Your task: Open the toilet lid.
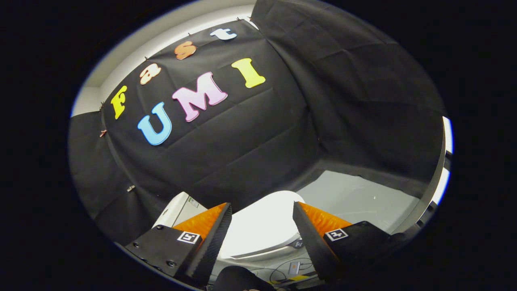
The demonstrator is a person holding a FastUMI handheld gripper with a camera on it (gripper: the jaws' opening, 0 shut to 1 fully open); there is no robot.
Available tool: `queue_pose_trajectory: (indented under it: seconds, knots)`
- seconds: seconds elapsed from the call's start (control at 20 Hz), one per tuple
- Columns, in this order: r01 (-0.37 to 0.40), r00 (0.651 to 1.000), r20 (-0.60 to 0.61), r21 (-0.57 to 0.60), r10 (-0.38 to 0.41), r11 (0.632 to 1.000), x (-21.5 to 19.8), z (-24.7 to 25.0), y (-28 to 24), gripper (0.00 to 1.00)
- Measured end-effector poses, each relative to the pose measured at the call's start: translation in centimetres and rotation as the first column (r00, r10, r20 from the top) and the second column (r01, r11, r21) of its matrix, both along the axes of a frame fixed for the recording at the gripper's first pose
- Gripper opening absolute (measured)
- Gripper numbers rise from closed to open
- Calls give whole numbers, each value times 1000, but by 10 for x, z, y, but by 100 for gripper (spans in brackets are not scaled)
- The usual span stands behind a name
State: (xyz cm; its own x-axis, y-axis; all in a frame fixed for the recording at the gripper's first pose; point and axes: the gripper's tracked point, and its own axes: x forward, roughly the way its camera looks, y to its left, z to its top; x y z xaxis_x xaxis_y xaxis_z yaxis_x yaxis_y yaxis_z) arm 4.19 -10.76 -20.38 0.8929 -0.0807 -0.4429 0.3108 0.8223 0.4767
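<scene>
1. Two gripper fingers [226, 230] are standing nearest the camera, spread wide apart and holding nothing; the gripper [262, 216] is hovering with open space between its tips.
2. Each finger mount is carrying a small square marker tag [188, 237] on its upper face.
3. Between the fingers and just beyond their tips, the toilet lid [262, 228] is lying shut, white and smooth, flat on the bowl.
4. Neither finger is touching the lid; both tips are hanging above it, one on each side of its width.
5. Behind the lid, partly hidden by the left finger, the white toilet tank [179, 208] is sitting against the booth wall.
6. Below the lid's front edge, cables [282, 271] are trailing across the floor, beside a small label-like card that is too small to make out.
7. Pale grey floor [363, 198] is stretching beyond the right finger, meeting the black cloth wall [250, 153] that is hanging behind the toilet.
</scene>
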Motion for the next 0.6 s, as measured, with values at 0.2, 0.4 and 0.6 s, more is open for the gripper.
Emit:
queue_pose_trajectory:
  seconds: [0.2, 0.4, 0.6]
  knots:
    - [14, 999, -49, 52, -12, 999, 4, -39, -11, 96]
    - [30, 995, -101, 137, -16, 990, 11, -81, -20, 97]
    - [47, 987, -157, 246, -8, 968, 19, -133, -19, 96]
